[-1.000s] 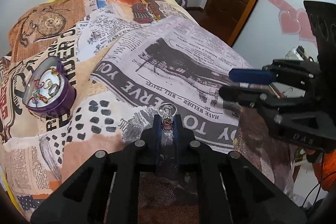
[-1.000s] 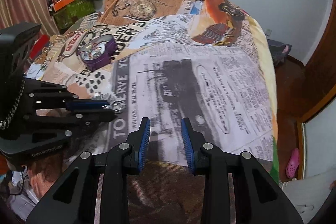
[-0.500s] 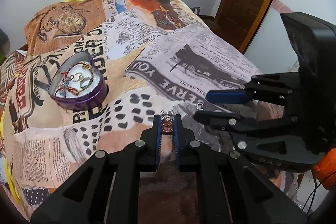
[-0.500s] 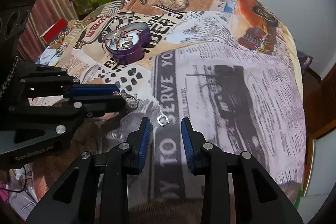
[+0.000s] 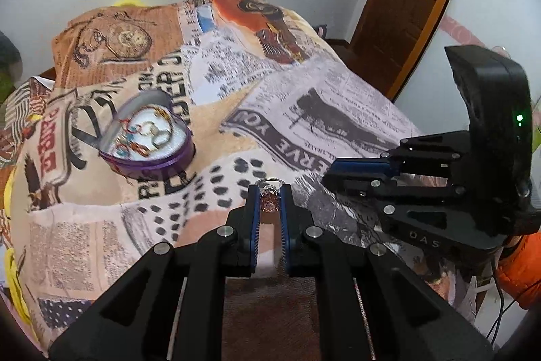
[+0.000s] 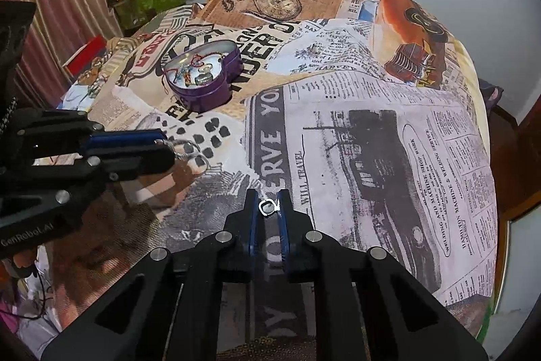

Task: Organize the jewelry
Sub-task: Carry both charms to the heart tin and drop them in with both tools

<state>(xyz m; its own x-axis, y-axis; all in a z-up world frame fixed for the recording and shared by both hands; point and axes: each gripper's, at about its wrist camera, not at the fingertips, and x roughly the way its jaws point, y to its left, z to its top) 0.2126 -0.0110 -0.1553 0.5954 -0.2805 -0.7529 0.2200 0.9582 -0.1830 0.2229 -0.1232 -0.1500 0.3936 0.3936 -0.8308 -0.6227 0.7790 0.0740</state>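
**A:** left gripper is clamped on the pink-stone ring, up off the bedspread. right gripper has its tongs around the small silver ring on the near part of the bed; can't tell if it's actually pinched.

**B:** yeah, soft fabric and a tiny ring, it'll probably squirt out sideways or snag cloth. And the purple heart tin sits far left, so a jolt carrying over could drop one.
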